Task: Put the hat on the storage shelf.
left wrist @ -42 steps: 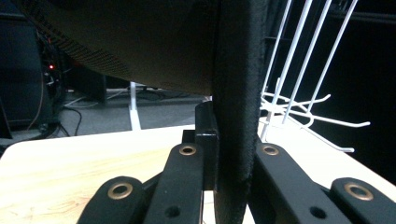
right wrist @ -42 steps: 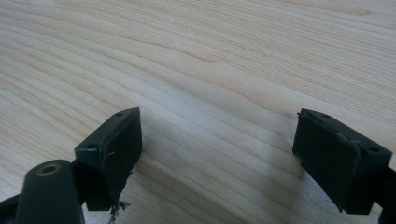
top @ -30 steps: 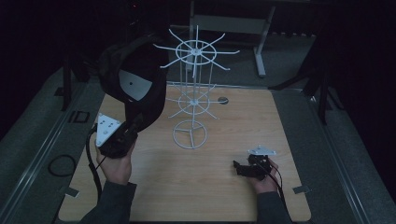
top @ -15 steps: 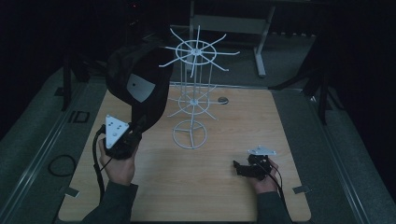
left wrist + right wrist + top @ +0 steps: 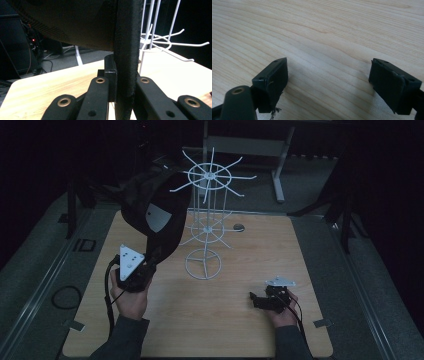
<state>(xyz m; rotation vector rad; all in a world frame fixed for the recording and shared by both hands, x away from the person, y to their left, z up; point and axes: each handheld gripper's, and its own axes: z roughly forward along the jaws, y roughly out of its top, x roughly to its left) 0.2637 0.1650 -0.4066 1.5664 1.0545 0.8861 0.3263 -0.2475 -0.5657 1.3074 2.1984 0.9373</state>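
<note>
The black cap (image 5: 155,212) now hangs higher and farther toward the white wire display rack (image 5: 207,220) than a second ago, its crown level with the rack's upper ring of hooks and overlapping their left tips in the high view. The left gripper (image 5: 134,270) carries it, jaws clamped on the edge of the cap's brim (image 5: 126,57), as the left gripper view shows. This lift suggests the cap is being brought up to hang on a hook; it isn't hooked yet. The right gripper (image 5: 267,299) rests low on the wooden table (image 5: 240,330), jaws apart and holding nothing.
</note>
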